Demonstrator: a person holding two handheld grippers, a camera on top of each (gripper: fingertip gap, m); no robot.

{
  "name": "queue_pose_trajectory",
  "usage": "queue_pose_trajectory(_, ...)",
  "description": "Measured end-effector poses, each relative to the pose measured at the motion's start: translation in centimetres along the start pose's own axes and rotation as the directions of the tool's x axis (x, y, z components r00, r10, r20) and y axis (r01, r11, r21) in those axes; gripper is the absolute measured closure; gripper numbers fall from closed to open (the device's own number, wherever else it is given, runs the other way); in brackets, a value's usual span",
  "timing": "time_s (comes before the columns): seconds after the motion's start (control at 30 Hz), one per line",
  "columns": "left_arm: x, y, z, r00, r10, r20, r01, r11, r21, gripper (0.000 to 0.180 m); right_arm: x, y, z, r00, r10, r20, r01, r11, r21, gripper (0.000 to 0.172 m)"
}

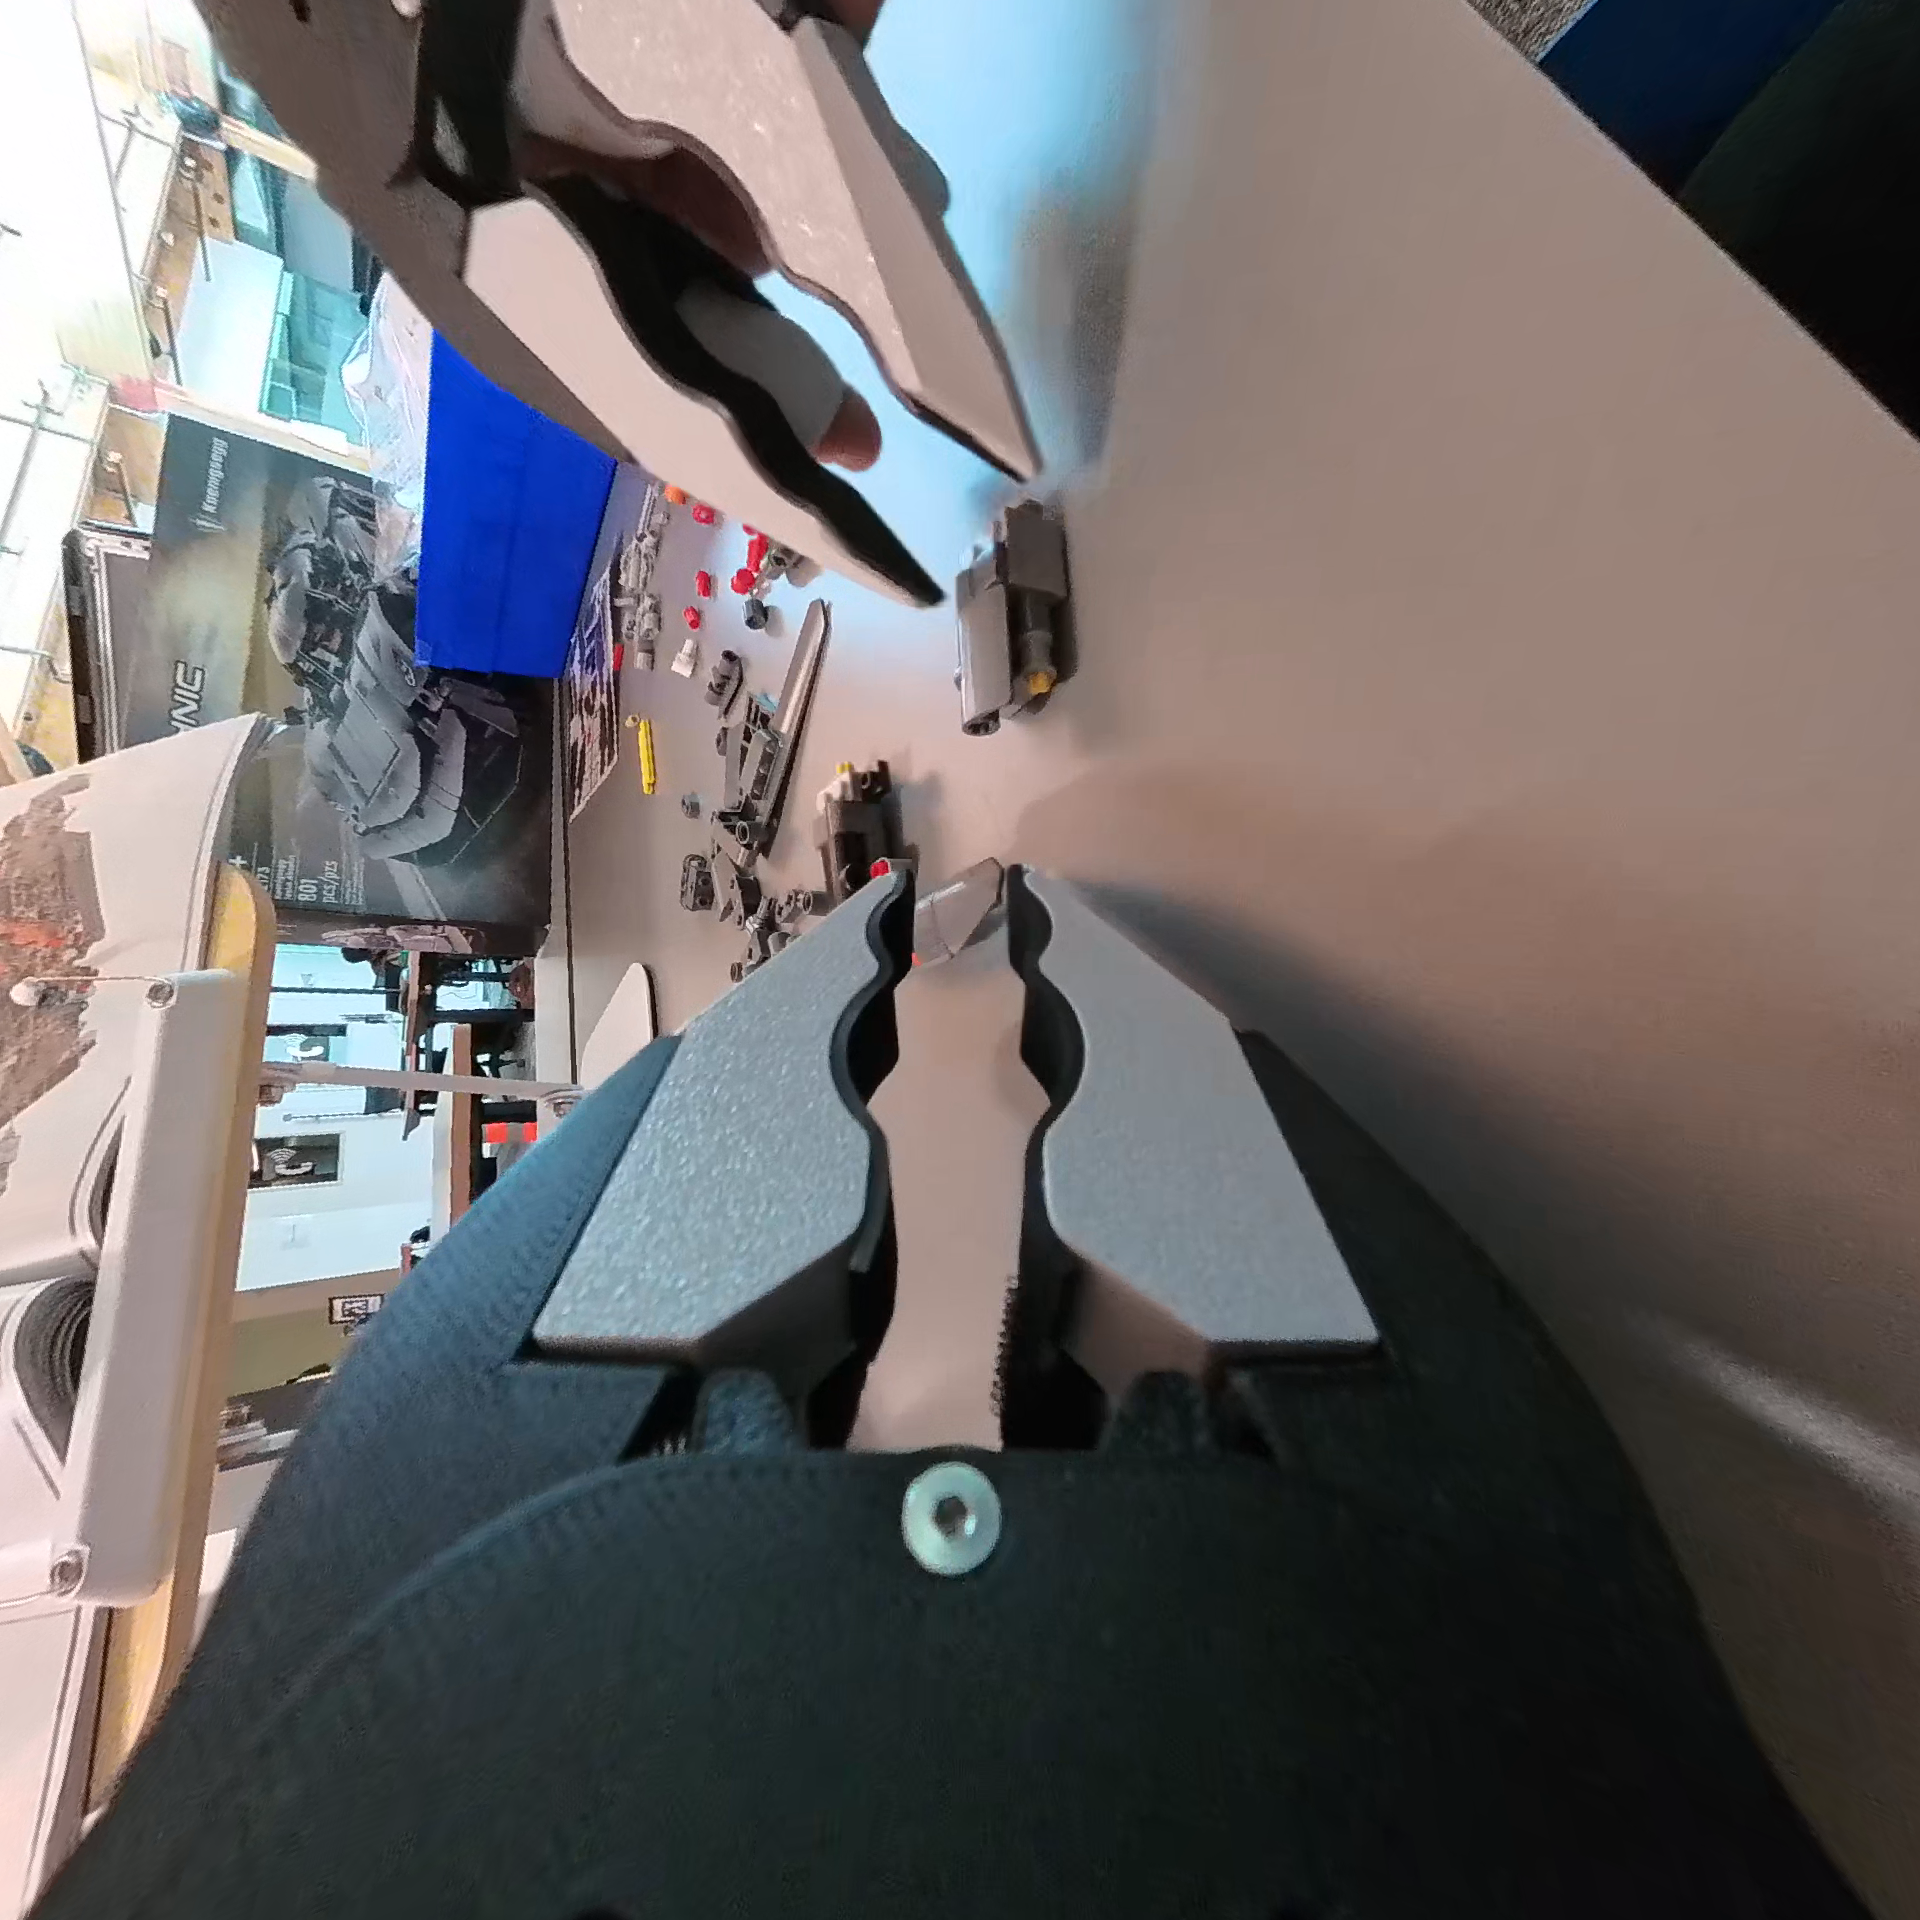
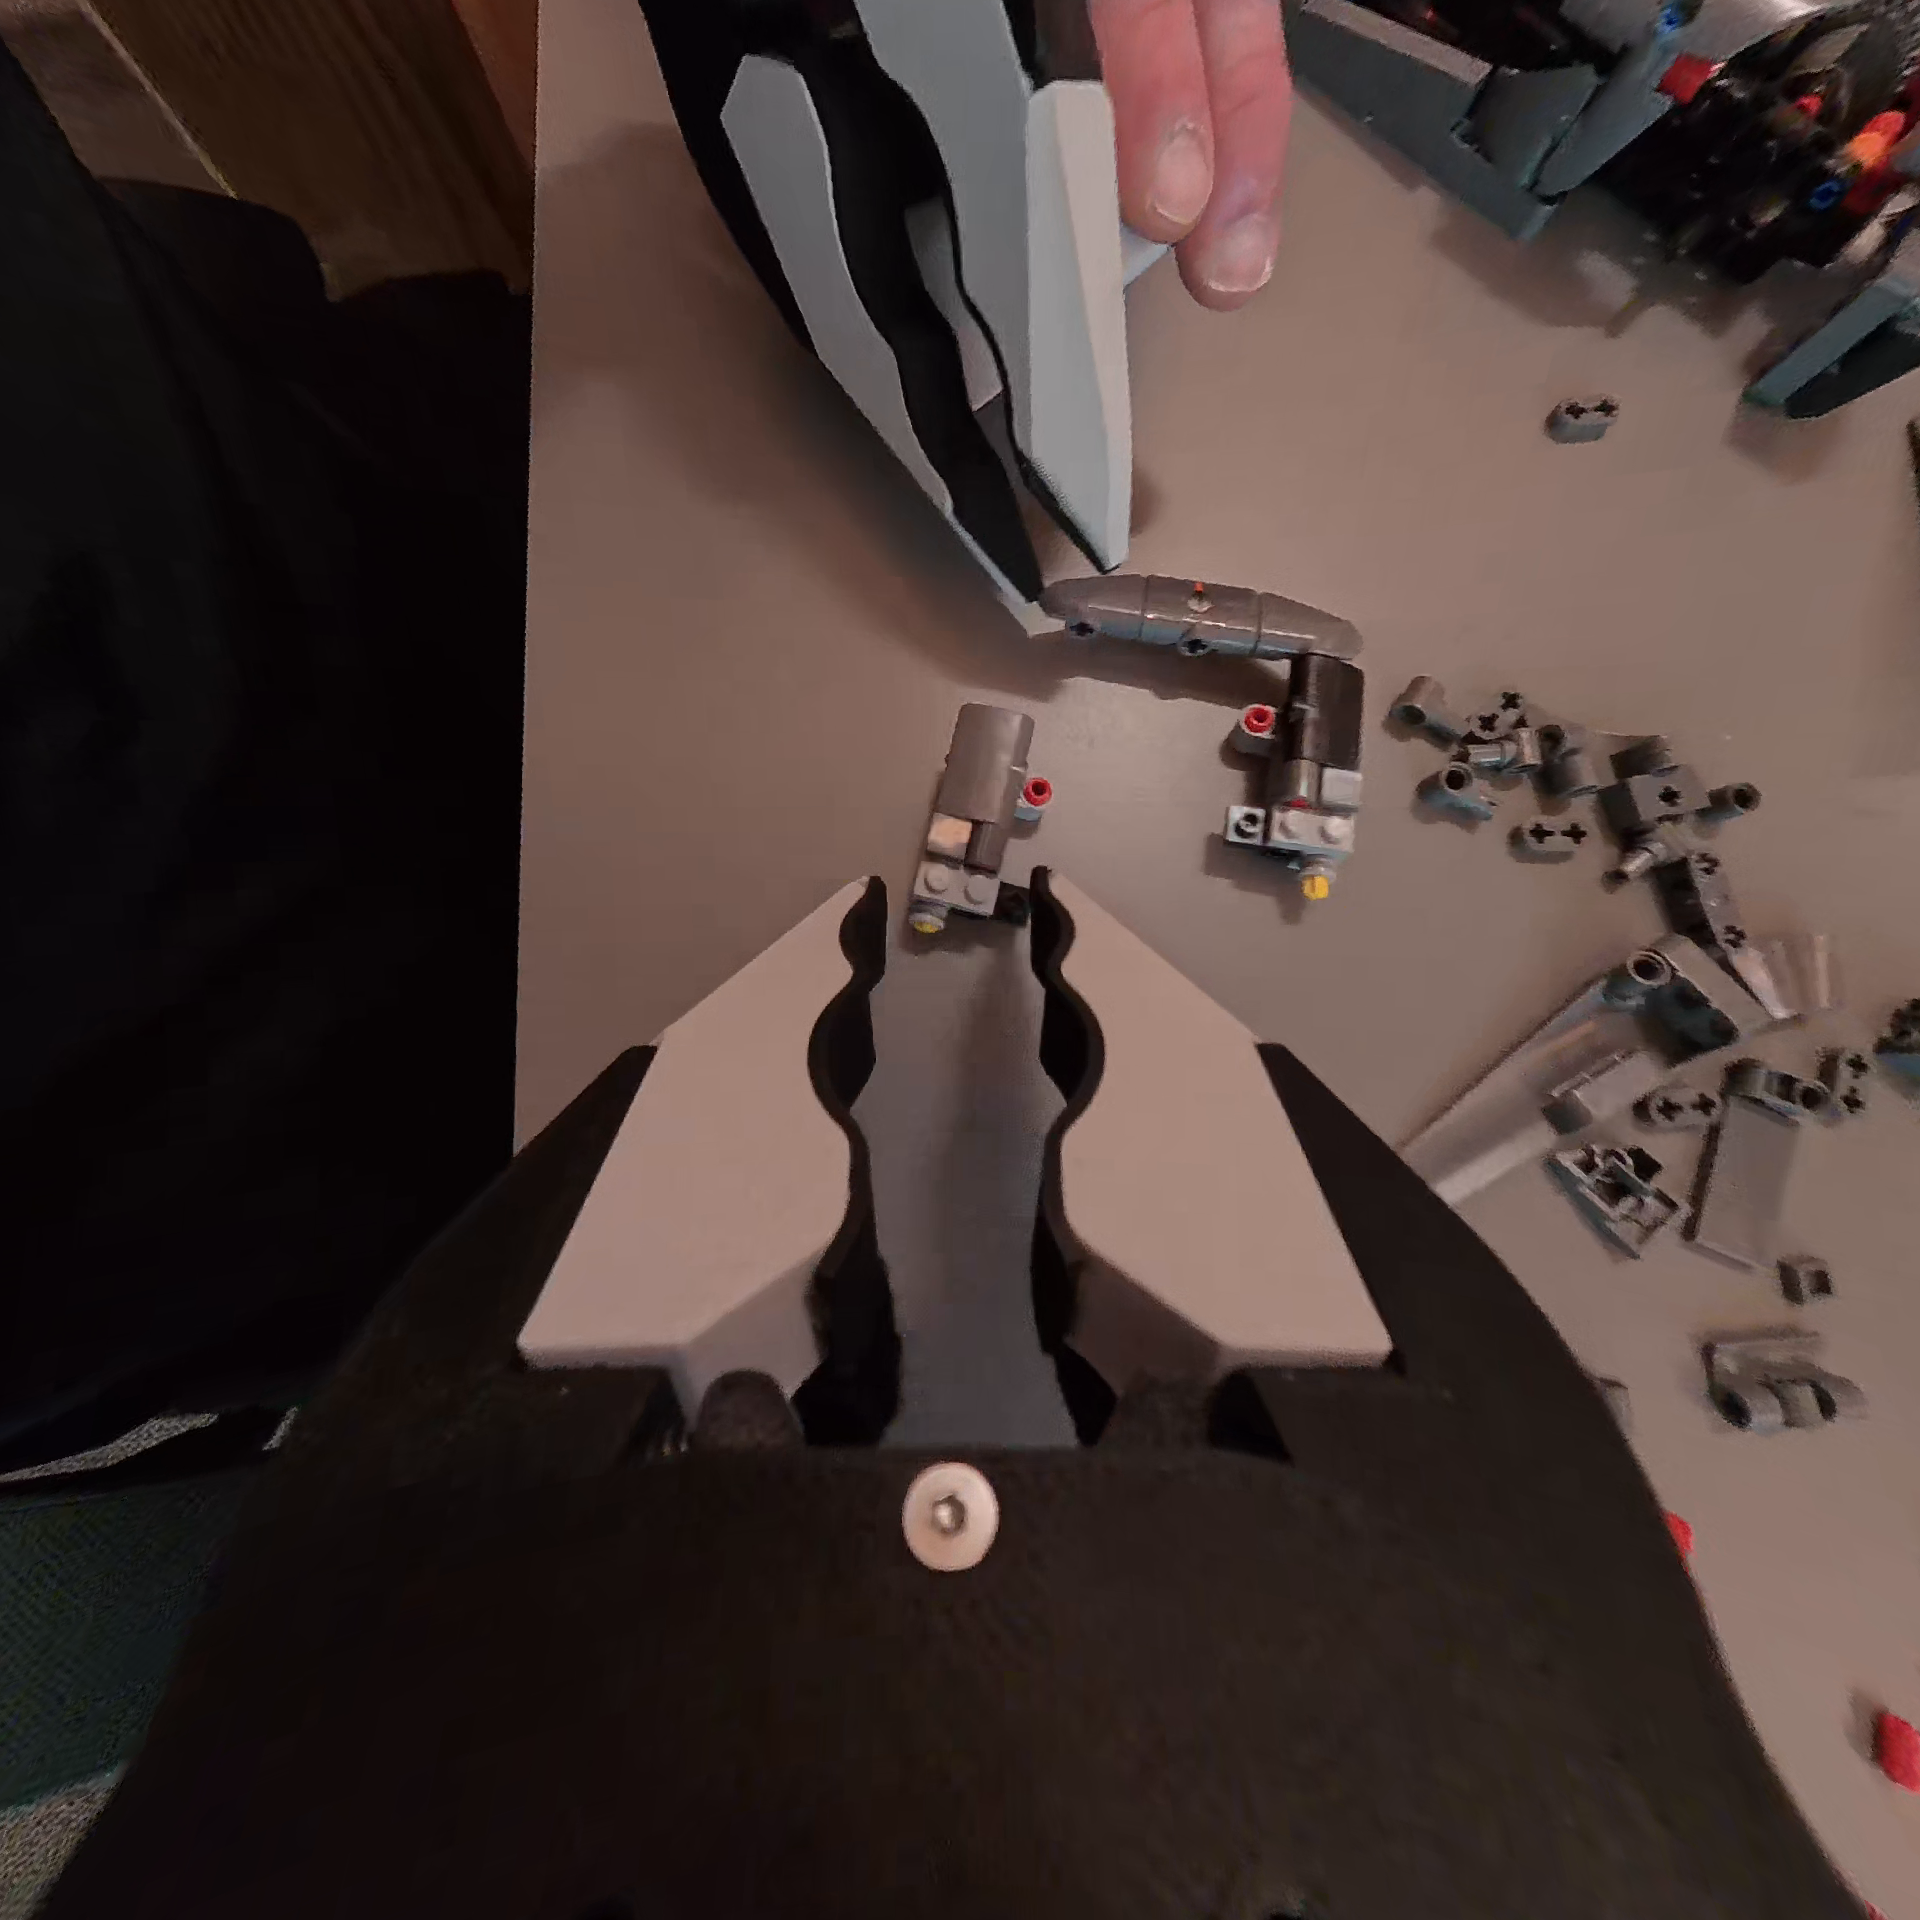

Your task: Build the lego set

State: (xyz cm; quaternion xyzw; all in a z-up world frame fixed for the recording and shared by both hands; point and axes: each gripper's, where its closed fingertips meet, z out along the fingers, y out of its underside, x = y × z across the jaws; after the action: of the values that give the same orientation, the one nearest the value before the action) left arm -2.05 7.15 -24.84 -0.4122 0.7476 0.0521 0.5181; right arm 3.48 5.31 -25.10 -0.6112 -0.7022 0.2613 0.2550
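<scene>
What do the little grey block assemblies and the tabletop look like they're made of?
Grey block assembly: moulded plastic, likely; smooth, faintly glossy, with round studs and a yellow peg end. The second assembly looks the same. Table: pale, smooth matt surface, perhaps laminate; the pictures leave that open.

Right gripper (image 2: pixel 956 899) jaws apart, low over beige tabletop (image 2: pixel 727 623). Small grey brick assembly with yellow pin and red stud (image 2: pixel 971 821) lies just at fingertips, not clamped. Long curved grey brick piece (image 2: pixel 1195 613) beyond, at left gripper (image 2: pixel 1060 561) tips.
</scene>
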Motion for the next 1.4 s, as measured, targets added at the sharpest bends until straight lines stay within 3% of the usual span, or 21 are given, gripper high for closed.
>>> queue_pose_trajectory(0.03, 0.1, 0.0, 0.0, 1.0, 0.0, -0.005, 0.0, 1.0, -0.002, 0.164, 0.2, 0.0, -0.4, 1.0, 0.005, -0.009, -0.004, 1.0, 0.006, 0.147)
queue_pose_trajectory(0.27, -0.6, 0.2, -0.4, 1.0, -0.019, 0.013, 0.019, 1.0, -0.004, 0.16, 4.7, 1.4, -4.9, 0.975, 0.062, -0.212, -0.059, 0.998, 0.017, 0.152)
queue_pose_trajectory(0.43, -1.3, 0.2, -0.8, 0.998, -0.057, 0.028, 0.057, 0.998, 0.01, 0.159, 9.5, 5.8, -10.1, 0.889, 0.123, -0.44, -0.153, 0.988, -0.032, 0.155)
queue_pose_trajectory(0.6, -1.9, 0.3, -0.8, 0.996, -0.071, 0.057, 0.07, 0.997, 0.014, 0.16, 11.7, 10.4, -12.6, 0.849, 0.12, -0.515, -0.223, 0.965, -0.142, 0.156)
queue_pose_trajectory(0.73, -2.4, 0.3, -0.7, 0.994, -0.074, 0.084, 0.074, 0.997, 0.011, 0.161, 12.2, 11.9, -12.6, 0.873, 0.094, -0.478, -0.21, 0.958, -0.194, 0.156)
queue_pose_trajectory(0.93, -2.5, 0.9, -0.4, 0.992, -0.098, 0.083, 0.099, 0.995, -0.001, 0.161, 12.3, 12.1, -10.6, 0.945, -0.02, -0.327, -0.056, 0.973, -0.223, 0.158)
queue_pose_trajectory(1.4, -2.7, 1.0, 0.3, 0.988, -0.133, 0.079, 0.133, 0.991, 0.008, 0.161, 12.9, 12.7, -9.0, 0.999, 0.005, -0.043, -0.013, 0.981, -0.195, 0.171)
